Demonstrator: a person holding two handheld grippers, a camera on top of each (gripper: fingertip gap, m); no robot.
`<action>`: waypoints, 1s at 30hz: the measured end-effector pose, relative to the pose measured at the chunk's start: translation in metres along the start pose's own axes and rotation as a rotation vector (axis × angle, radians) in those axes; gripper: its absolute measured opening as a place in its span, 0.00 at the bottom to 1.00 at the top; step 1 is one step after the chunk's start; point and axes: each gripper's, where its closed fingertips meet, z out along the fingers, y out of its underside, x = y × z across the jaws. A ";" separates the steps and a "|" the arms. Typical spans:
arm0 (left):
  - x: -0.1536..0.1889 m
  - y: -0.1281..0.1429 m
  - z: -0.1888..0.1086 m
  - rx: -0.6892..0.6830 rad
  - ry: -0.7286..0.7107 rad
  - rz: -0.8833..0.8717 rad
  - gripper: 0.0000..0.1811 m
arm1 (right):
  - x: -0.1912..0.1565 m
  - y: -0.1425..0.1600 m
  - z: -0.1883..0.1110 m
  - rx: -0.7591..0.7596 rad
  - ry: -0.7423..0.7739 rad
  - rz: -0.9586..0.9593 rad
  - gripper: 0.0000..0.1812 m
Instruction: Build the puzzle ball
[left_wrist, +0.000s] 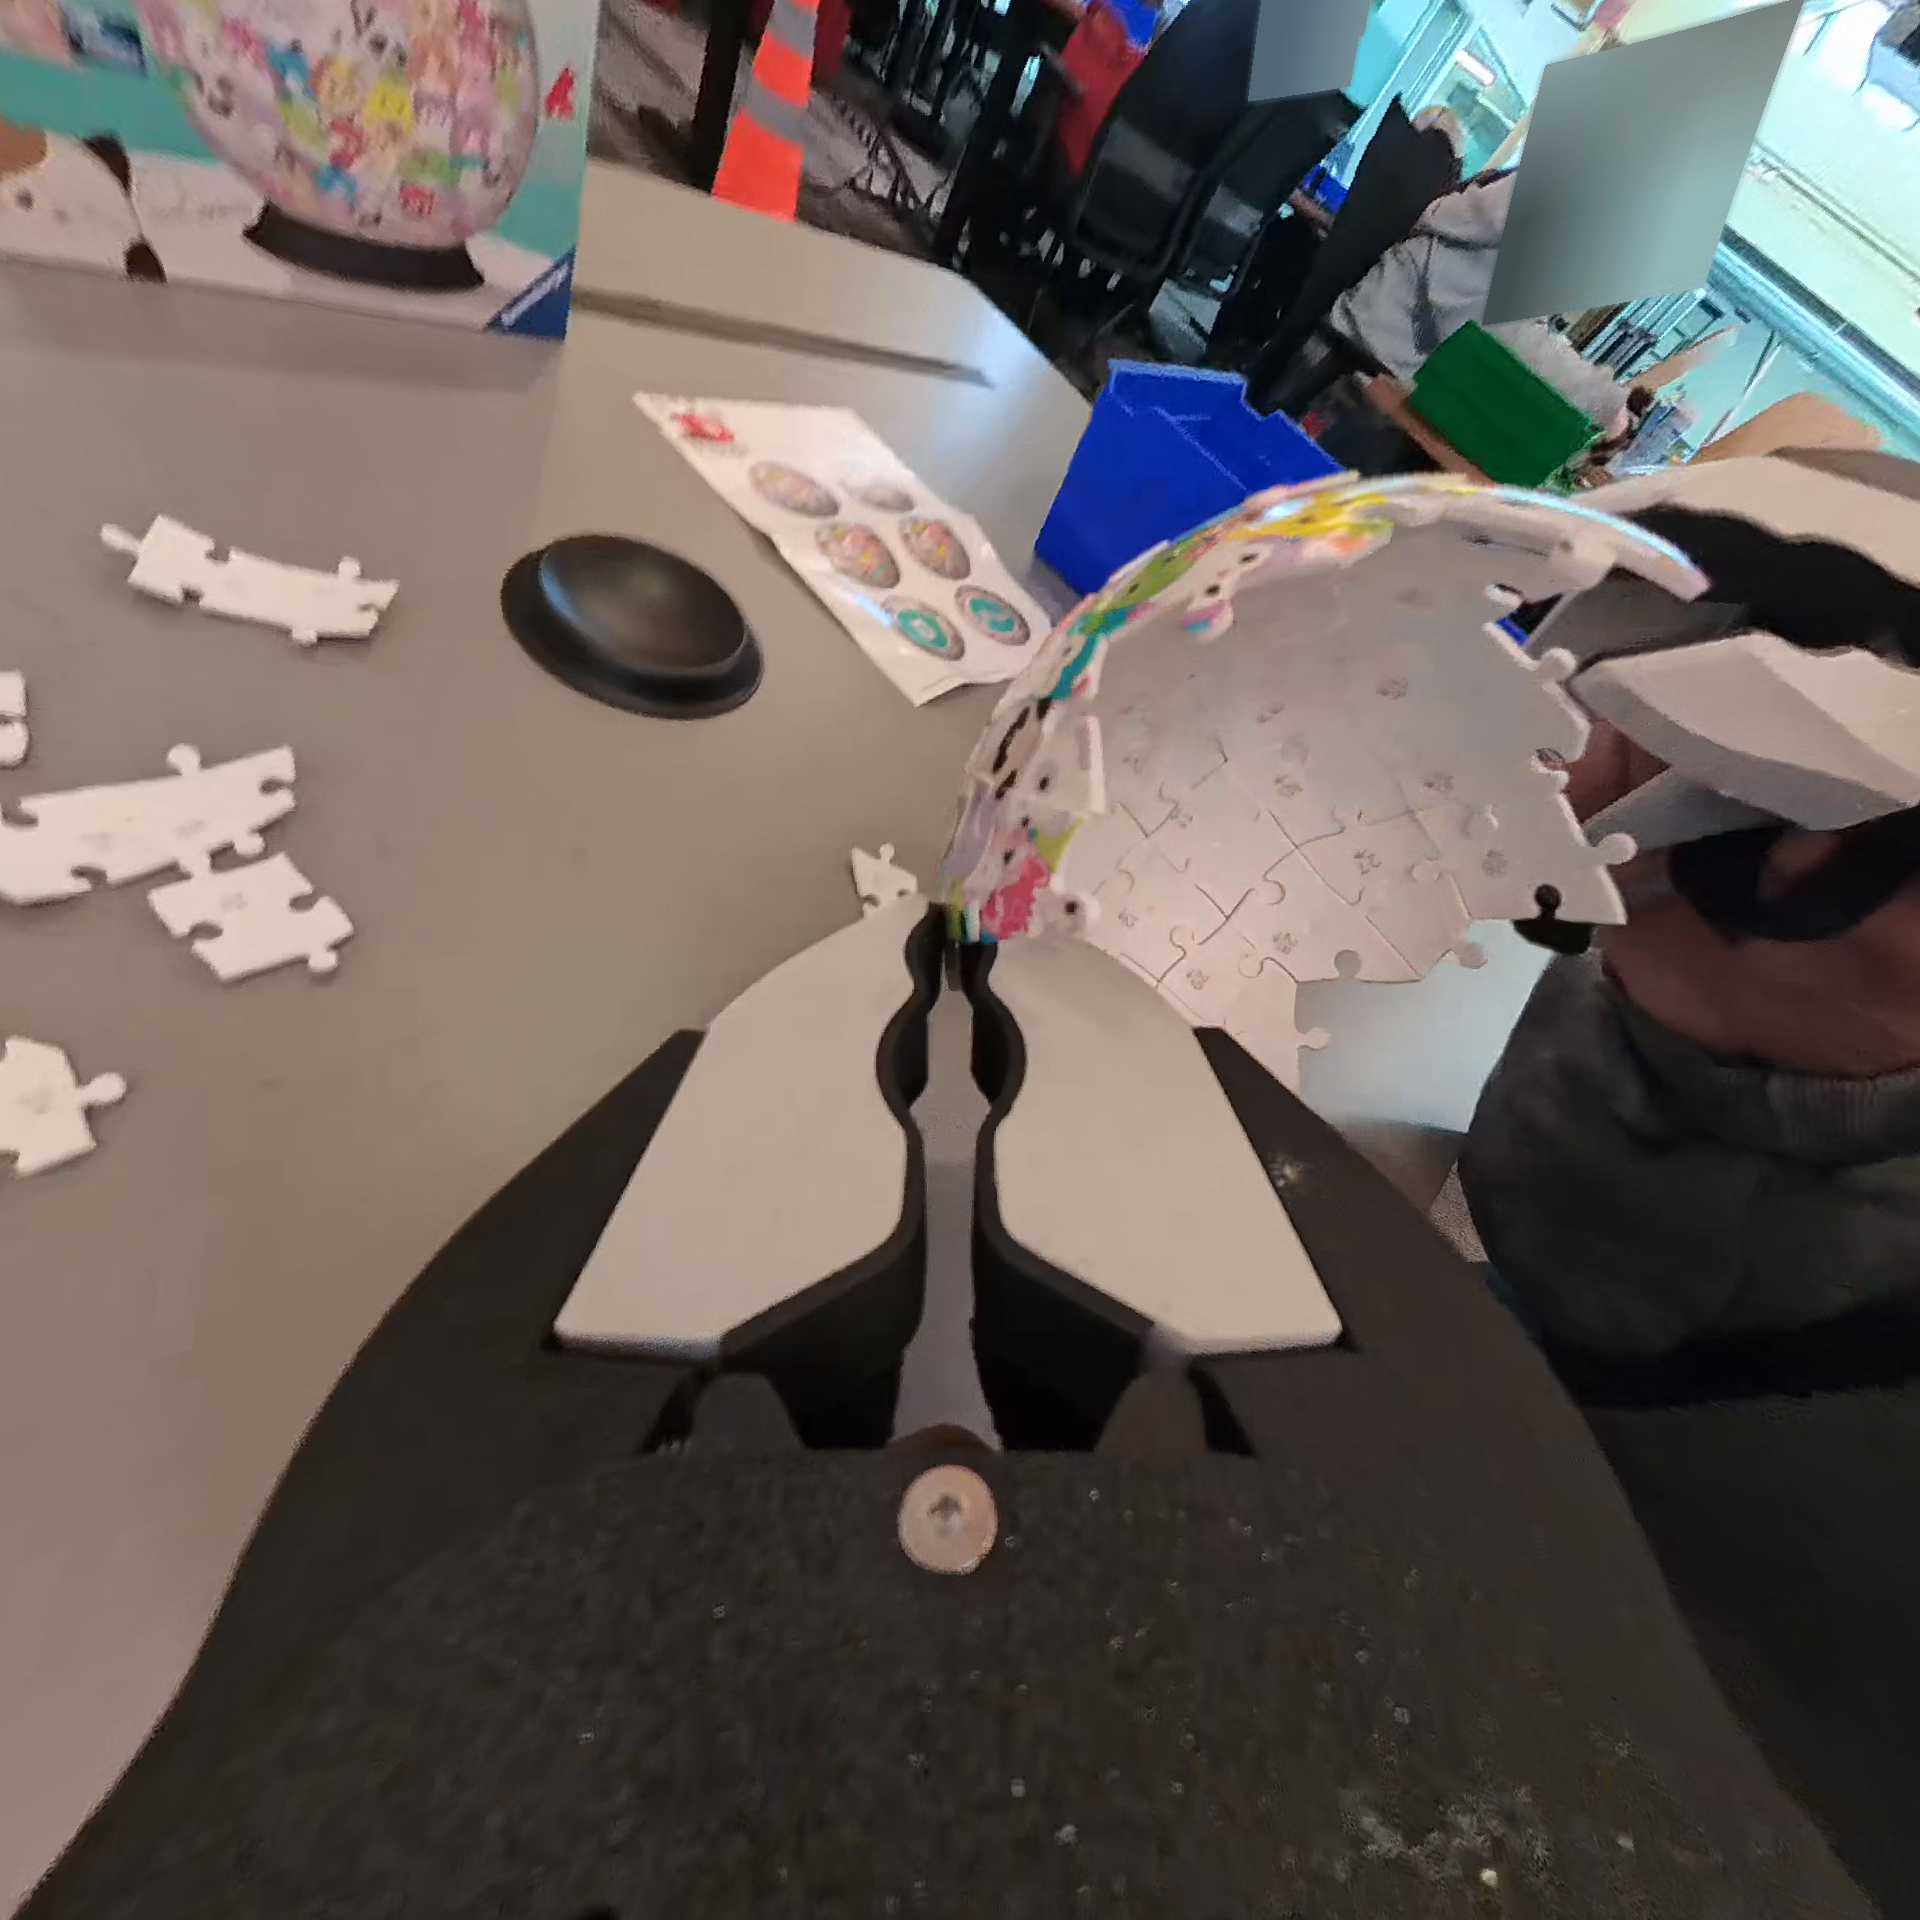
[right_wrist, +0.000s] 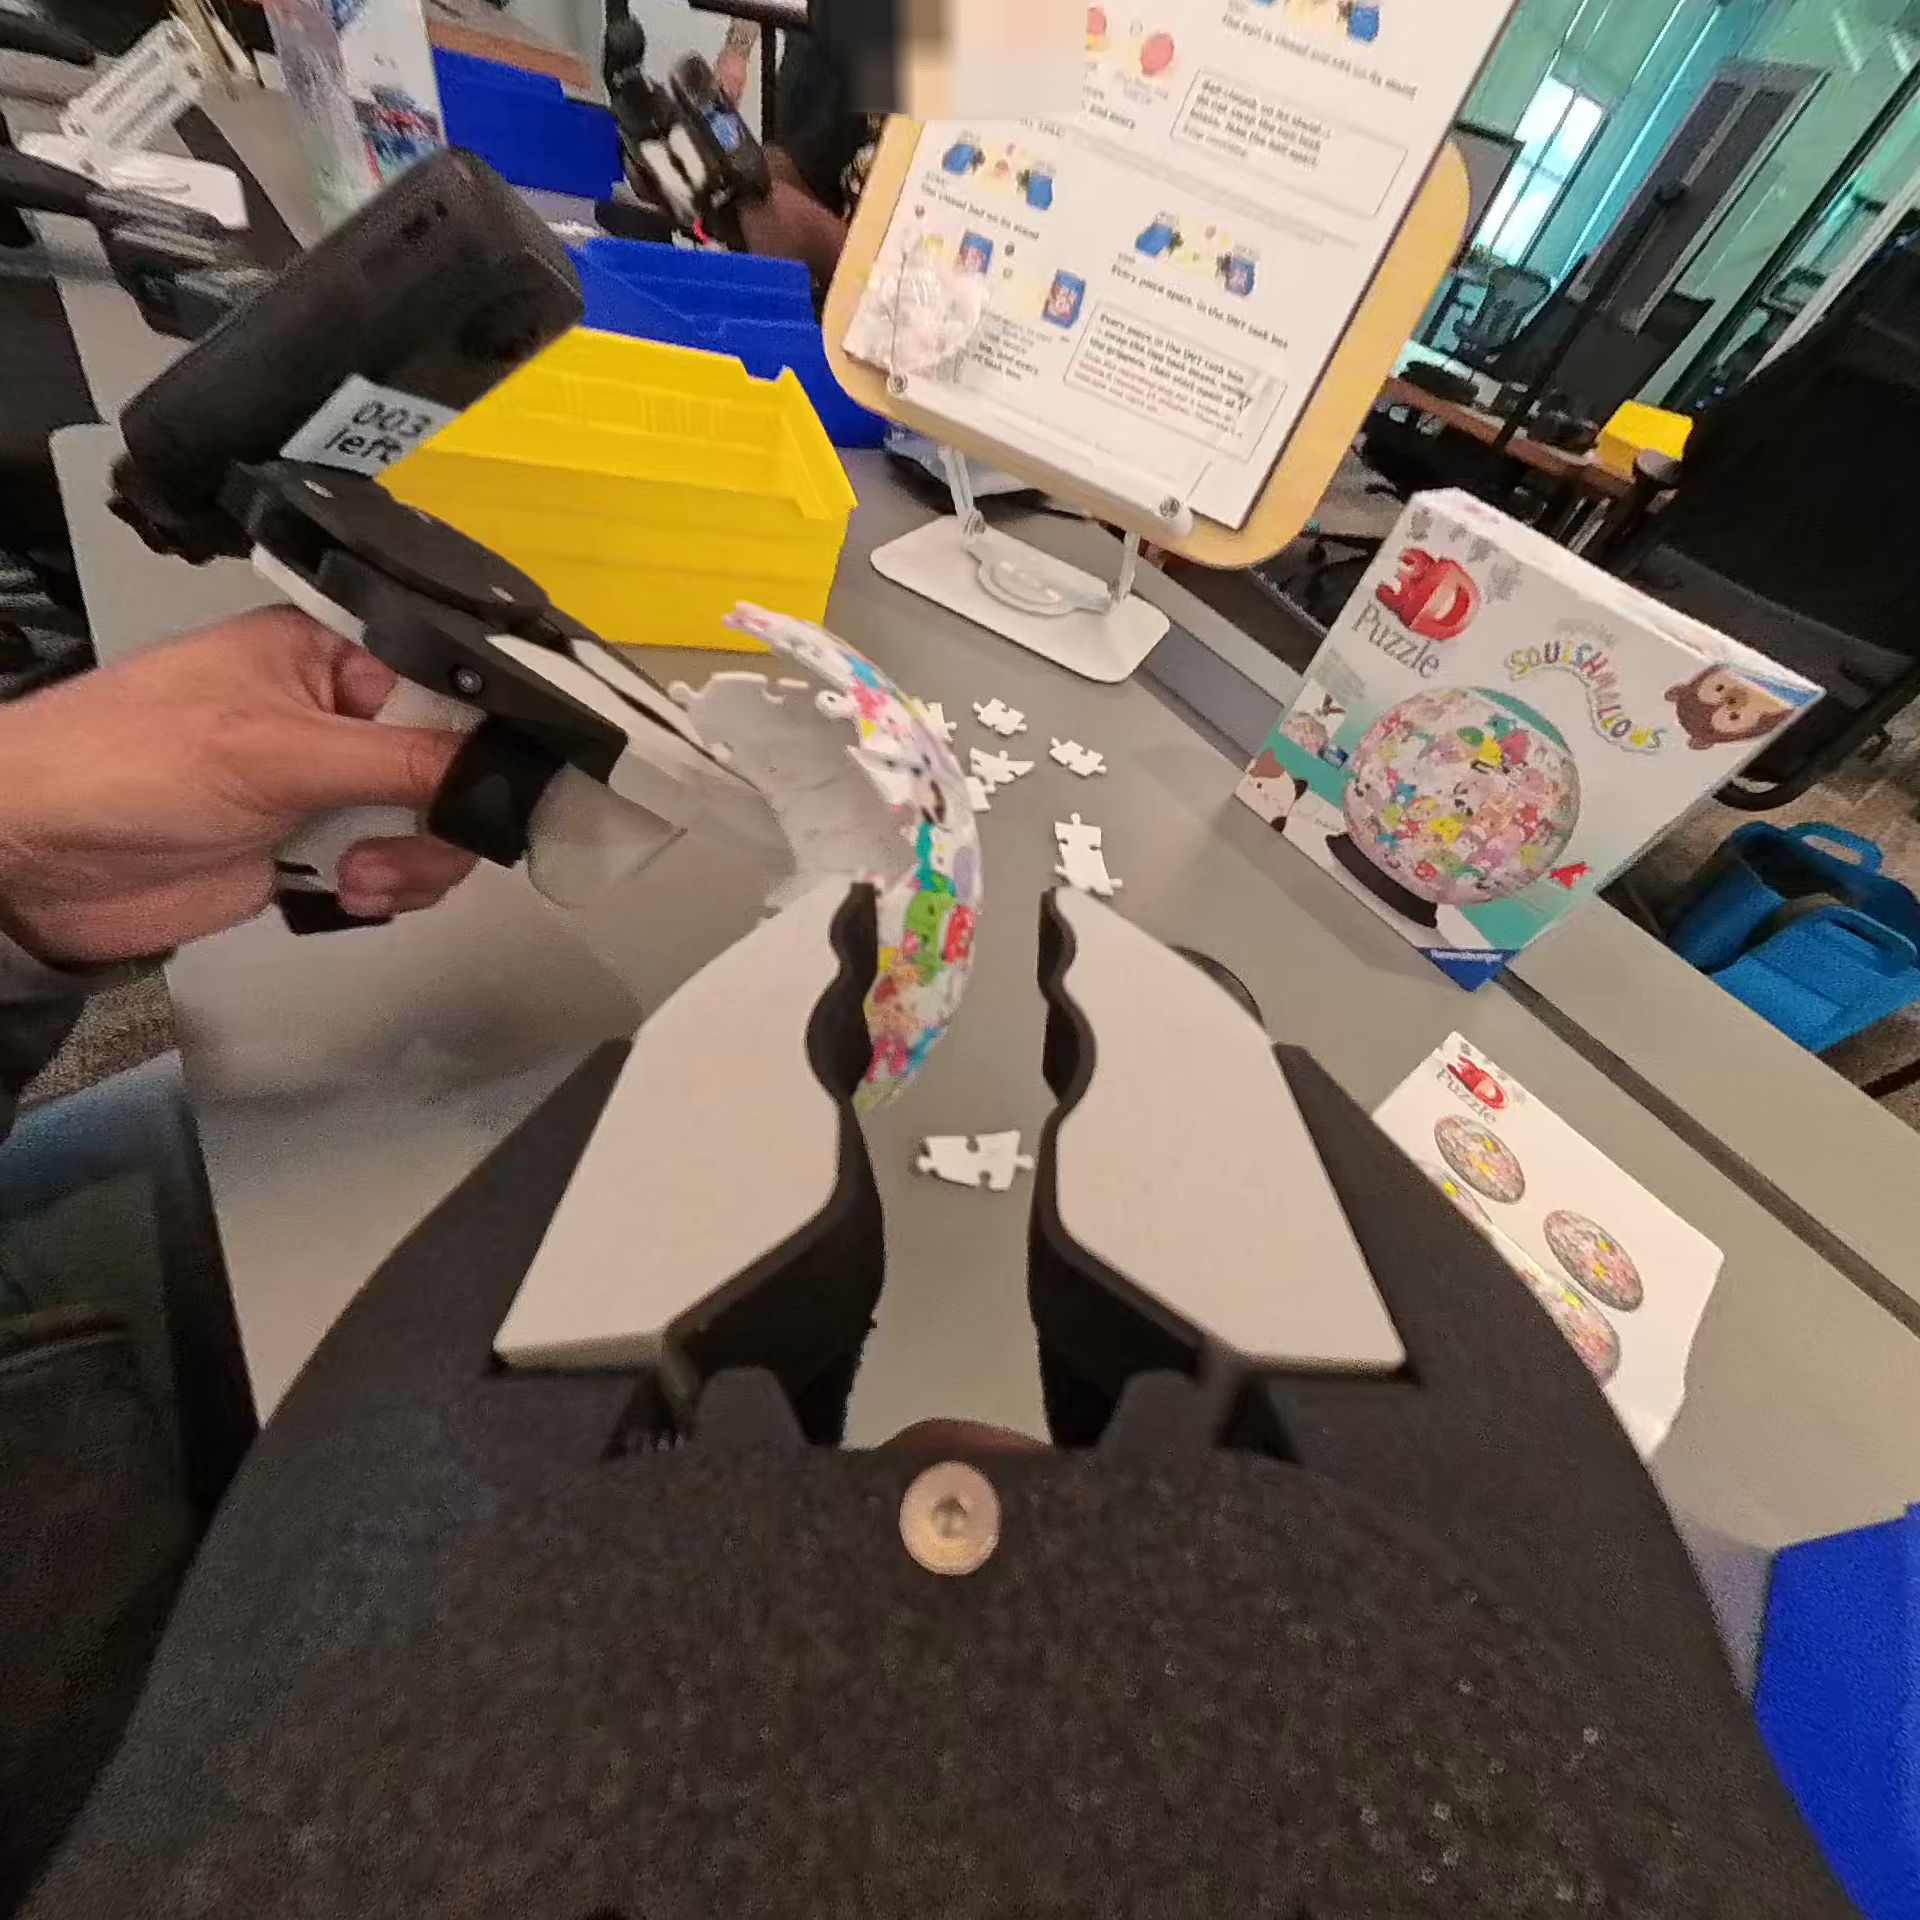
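A part-built puzzle ball shell (left_wrist: 1299, 779), white inside and colourful outside, is held up above the grey table (left_wrist: 520, 935). My left gripper (left_wrist: 951, 940) is shut on the shell's lower rim. In the right wrist view, a hand holds the left gripper (right_wrist: 712, 753) on the shell (right_wrist: 925, 831). My right gripper (right_wrist: 951, 914) is open, and the shell's coloured rim sits between its fingers, close to the left one. In the left wrist view the right gripper (left_wrist: 1605, 592) straddles the shell's far rim. Several loose white pieces (left_wrist: 249, 582) lie face down on the table.
A black round stand (left_wrist: 631, 623), a leaflet (left_wrist: 862, 540), a blue bin (left_wrist: 1164, 478) and the puzzle box (left_wrist: 312, 135) are on the table. The right wrist view shows a yellow bin (right_wrist: 644, 488), an instruction board (right_wrist: 1143, 260), the box (right_wrist: 1507, 748) and loose pieces (right_wrist: 977, 1158). The left gripper's tips are roughly 12 centimetres from the right gripper's.
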 end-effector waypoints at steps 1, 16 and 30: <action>0.003 -0.003 0.000 0.017 -0.004 0.021 0.01 | -0.004 -0.003 0.000 0.021 -0.008 0.001 0.16; 0.008 -0.018 -0.001 0.109 -0.088 0.191 0.01 | -0.011 -0.014 -0.007 0.113 -0.067 -0.006 0.16; 0.017 0.002 0.008 0.072 -0.194 0.130 0.01 | -0.001 0.001 0.002 -0.034 0.224 -0.272 0.05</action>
